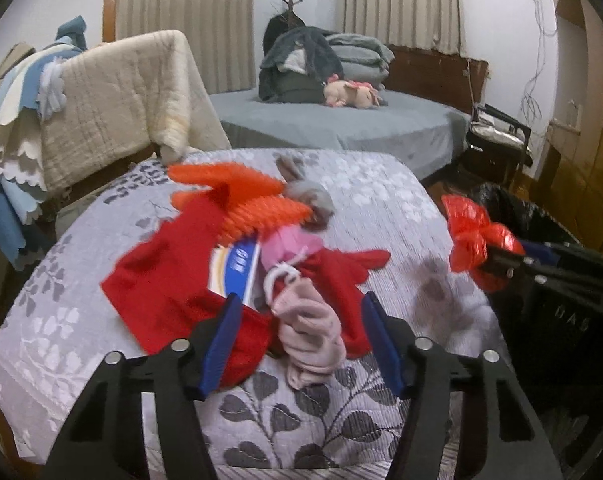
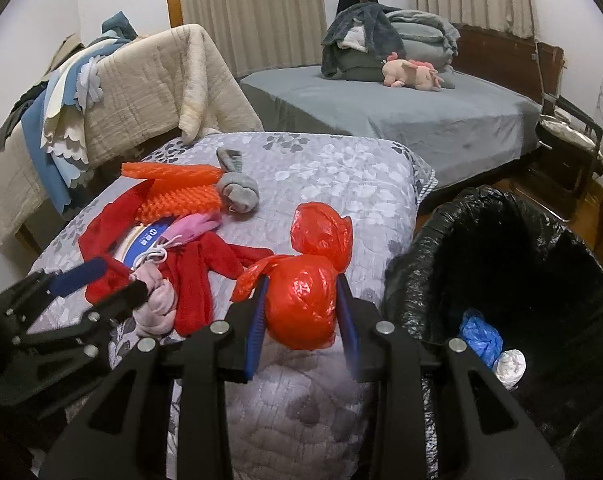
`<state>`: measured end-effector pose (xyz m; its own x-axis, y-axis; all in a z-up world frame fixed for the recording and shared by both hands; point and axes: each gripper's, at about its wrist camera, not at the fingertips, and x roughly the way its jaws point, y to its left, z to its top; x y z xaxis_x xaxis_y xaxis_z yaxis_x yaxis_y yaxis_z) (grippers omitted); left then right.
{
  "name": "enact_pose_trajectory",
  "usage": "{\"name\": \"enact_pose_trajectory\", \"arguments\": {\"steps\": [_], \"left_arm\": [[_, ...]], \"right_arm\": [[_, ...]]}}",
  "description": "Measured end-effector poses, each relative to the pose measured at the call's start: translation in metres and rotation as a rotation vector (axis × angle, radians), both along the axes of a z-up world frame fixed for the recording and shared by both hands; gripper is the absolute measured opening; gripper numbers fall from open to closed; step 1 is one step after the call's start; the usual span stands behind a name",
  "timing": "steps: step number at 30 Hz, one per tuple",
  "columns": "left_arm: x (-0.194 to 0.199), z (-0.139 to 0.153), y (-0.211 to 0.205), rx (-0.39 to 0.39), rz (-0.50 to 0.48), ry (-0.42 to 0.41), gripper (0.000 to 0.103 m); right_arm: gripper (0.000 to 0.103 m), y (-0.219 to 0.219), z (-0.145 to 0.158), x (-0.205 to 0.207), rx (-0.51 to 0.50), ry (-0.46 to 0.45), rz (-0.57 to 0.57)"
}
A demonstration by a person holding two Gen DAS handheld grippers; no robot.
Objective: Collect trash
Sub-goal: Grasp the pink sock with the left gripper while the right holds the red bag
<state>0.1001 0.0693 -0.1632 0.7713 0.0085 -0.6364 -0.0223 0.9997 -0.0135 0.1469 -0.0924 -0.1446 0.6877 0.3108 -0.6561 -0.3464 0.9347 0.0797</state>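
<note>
My right gripper is shut on a red plastic bag and holds it over the grey floral quilt, just left of the black-lined trash bin. The bag also shows in the left wrist view, with the right gripper behind it. My left gripper is open above a pale pink sock lying on red cloth. It appears at the left of the right wrist view. A blue bag and a white wad lie in the bin.
On the quilt lie orange foam netting, a grey sock, a pink face mask and a white-blue package. A chair draped with blankets stands left. A grey bed with a plush pig lies behind.
</note>
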Motion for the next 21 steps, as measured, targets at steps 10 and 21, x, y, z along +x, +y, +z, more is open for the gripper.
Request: {"name": "enact_pose_trajectory", "arguments": {"steps": [10,21], "left_arm": [[0.013,-0.024,-0.005,-0.003,-0.005,0.062,0.036],[0.0,-0.005,-0.004,-0.012,0.006,0.015,0.033]], "right_arm": [[0.032,-0.003,-0.008,0.005,-0.006,0.017,-0.002],[0.032,-0.002,0.002,0.002,0.008,-0.005,0.004]]}}
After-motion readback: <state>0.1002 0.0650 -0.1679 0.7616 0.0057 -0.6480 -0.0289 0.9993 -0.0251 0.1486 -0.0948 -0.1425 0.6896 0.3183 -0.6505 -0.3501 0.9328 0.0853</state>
